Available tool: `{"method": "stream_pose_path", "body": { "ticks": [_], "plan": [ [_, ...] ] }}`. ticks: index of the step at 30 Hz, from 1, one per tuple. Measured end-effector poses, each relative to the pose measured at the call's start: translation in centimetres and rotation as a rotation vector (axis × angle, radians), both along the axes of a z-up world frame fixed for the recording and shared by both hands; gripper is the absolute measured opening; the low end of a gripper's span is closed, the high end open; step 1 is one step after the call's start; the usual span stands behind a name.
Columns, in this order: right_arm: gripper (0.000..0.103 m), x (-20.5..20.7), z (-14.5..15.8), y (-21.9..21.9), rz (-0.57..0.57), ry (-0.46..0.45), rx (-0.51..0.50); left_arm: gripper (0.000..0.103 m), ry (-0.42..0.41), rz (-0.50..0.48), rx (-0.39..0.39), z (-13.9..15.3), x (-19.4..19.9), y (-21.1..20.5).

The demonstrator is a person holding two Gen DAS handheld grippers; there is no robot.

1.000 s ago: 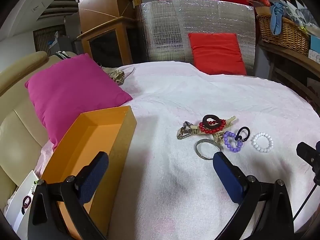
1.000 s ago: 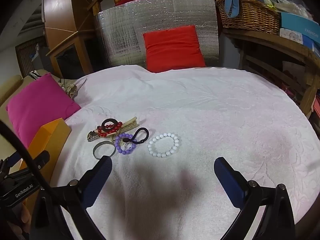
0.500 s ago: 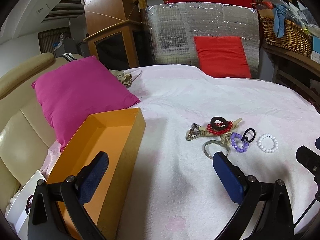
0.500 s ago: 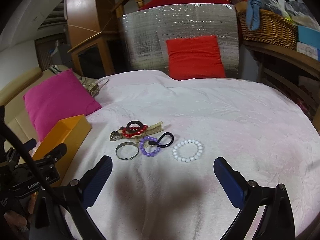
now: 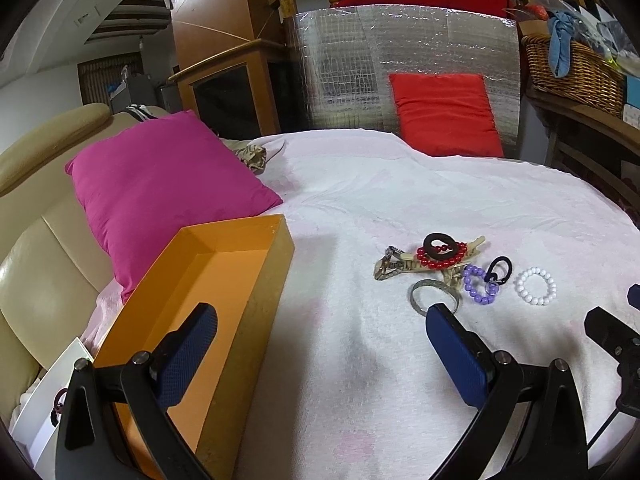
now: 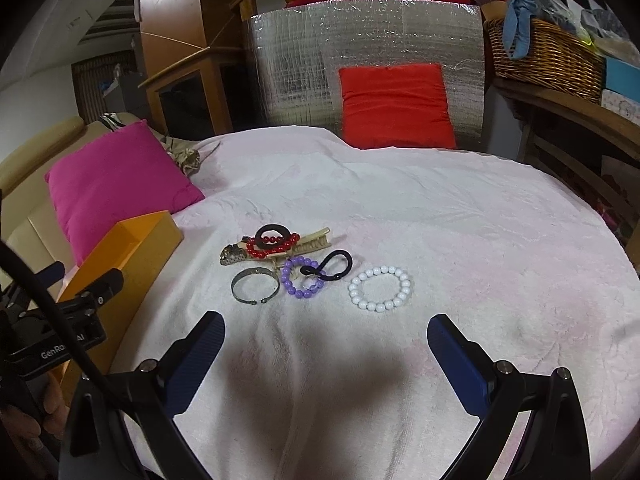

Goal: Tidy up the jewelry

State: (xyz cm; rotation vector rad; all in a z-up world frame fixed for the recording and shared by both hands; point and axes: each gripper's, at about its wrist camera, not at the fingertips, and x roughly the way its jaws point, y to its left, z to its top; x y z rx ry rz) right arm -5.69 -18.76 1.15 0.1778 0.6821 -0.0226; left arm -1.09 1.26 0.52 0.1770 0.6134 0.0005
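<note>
A cluster of jewelry lies on the white cloth: a white bead bracelet (image 6: 379, 289), a purple bead bracelet (image 6: 301, 282), a black hair tie (image 6: 329, 266), a metal bangle (image 6: 254, 285), a red bead bracelet (image 6: 272, 243) with a black ring on a beige hair clip (image 6: 312, 243). The same cluster shows in the left wrist view, with the white bracelet (image 5: 535, 291) and bangle (image 5: 434, 296). An open orange box (image 5: 208, 300) stands at the left. My left gripper (image 5: 320, 344) is open and empty beside the box. My right gripper (image 6: 326, 350) is open and empty, just short of the jewelry.
A pink pillow (image 5: 160, 184) lies behind the box on a beige sofa (image 5: 36, 280). A red cushion (image 6: 396, 104) leans on a silver foil panel (image 6: 360, 60) at the back. A wicker basket (image 6: 544, 56) sits on a wooden shelf at right.
Both views have shifted: the jewelry now sits further right in each frame and the box shows more fully. Both grippers stay open and empty.
</note>
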Motion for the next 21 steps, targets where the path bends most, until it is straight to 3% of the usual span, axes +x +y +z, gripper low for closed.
{"method": "stream_pose_path", "body": {
  "ticks": [21],
  "plan": [
    [0.103, -0.5, 0.2, -1.1, -0.032, 0.004, -0.032, 0.103, -0.010, -0.021, 0.005, -0.2, -0.1, -1.9]
  ]
}}
